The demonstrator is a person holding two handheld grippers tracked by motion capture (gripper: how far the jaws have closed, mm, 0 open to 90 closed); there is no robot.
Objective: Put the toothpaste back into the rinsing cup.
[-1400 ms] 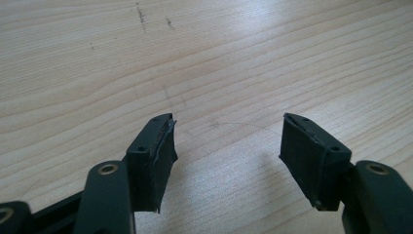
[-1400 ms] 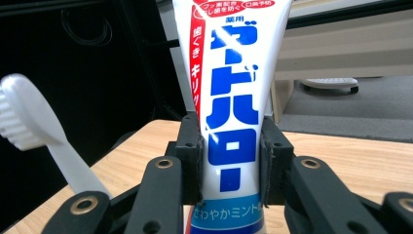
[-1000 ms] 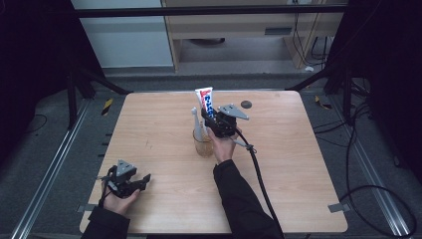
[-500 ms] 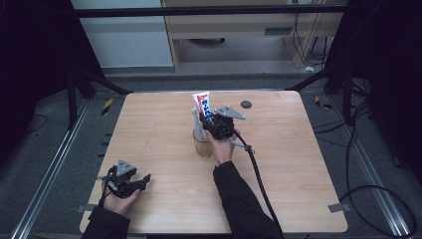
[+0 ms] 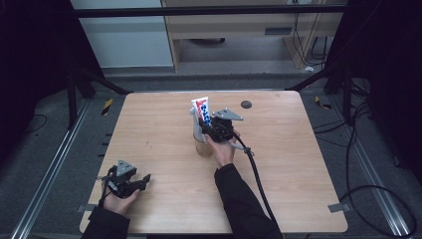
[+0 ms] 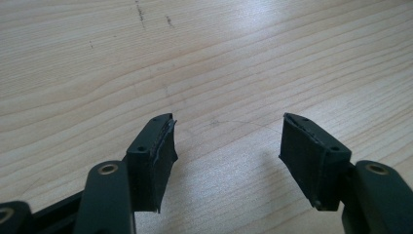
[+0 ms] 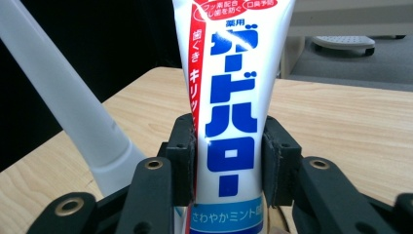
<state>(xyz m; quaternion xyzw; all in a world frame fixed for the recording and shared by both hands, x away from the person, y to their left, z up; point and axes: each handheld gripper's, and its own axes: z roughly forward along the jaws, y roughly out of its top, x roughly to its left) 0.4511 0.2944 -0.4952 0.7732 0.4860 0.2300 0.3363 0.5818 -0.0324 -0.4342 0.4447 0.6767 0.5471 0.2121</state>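
Note:
A white toothpaste tube (image 5: 200, 108) with blue and red print stands upright in a clear cup (image 5: 203, 146) at the middle of the wooden table (image 5: 298, 164). A white toothbrush handle (image 5: 194, 119) leans in the same cup. My right gripper (image 5: 204, 122) holds the tube (image 7: 234, 122) across its width, one pad against each side edge. Its jaws have just been opening, with the tube still between them. The handle (image 7: 73, 112) shows left of the jaws. My left gripper (image 5: 143, 179) rests at the table's near left, open, with only bare wood between its pads (image 6: 311, 156).
A small dark round disc (image 5: 246, 104) lies on the table behind the cup. The right gripper's black cable (image 5: 255, 172) trails toward the front edge. Beyond the far edge stand a pale cabinet (image 5: 129, 40) and a wooden shelf unit (image 5: 234, 30); dark frame posts flank the table.
The toothpaste tube and my right gripper have sunk slightly toward the cup. The left gripper has stayed where it was.

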